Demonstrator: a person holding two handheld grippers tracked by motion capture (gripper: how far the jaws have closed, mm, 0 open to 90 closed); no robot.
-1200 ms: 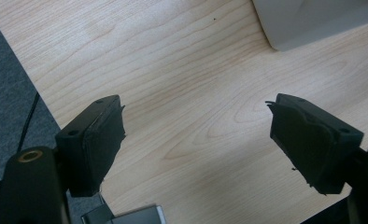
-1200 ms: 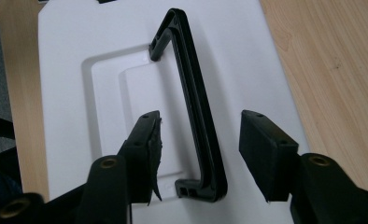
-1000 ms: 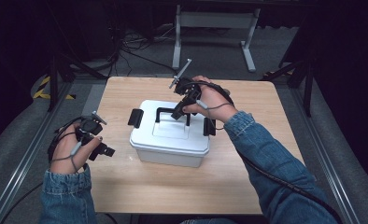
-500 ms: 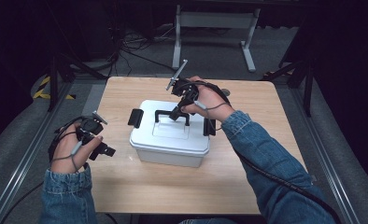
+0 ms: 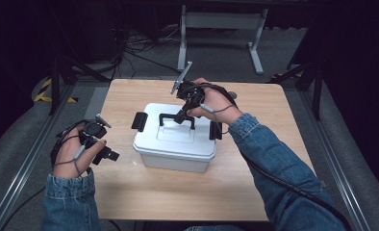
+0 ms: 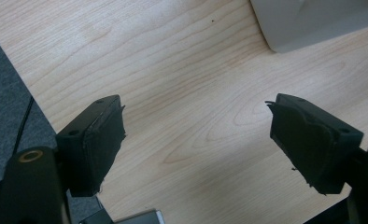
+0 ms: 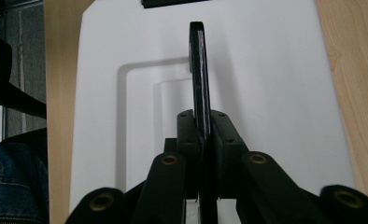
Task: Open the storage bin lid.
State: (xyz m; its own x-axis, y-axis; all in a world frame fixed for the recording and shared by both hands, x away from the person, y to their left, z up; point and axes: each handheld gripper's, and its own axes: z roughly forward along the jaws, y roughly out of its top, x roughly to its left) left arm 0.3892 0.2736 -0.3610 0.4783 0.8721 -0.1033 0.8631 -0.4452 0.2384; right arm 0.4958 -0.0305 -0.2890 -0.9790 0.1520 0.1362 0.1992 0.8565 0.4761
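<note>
A white lidded box point(image 5: 173, 144) stands mid-table with a black handle point(image 5: 170, 117) raised upright on its lid. My right gripper point(image 5: 183, 114) reaches down from the far side and is shut on that handle. In the right gripper view its jaws have just been closing and now pinch the thin handle bar point(image 7: 198, 70) above the white lid point(image 7: 266, 70). My left gripper point(image 5: 111, 155) hovers low over the wood, left of the box and apart from it. Its pads point(image 6: 100, 140) stand wide open with bare table between them and a box corner point(image 6: 313, 23) beyond.
Black latches point(image 5: 138, 121) point(image 5: 215, 130) hang open at the box's two ends. The wooden table point(image 5: 255, 183) has free room in front and to the right. A metal stand point(image 5: 221, 21) and cables lie on the floor behind.
The right gripper's jaws have closed onto the raised handle. Both hands and the box have stayed where they were.
</note>
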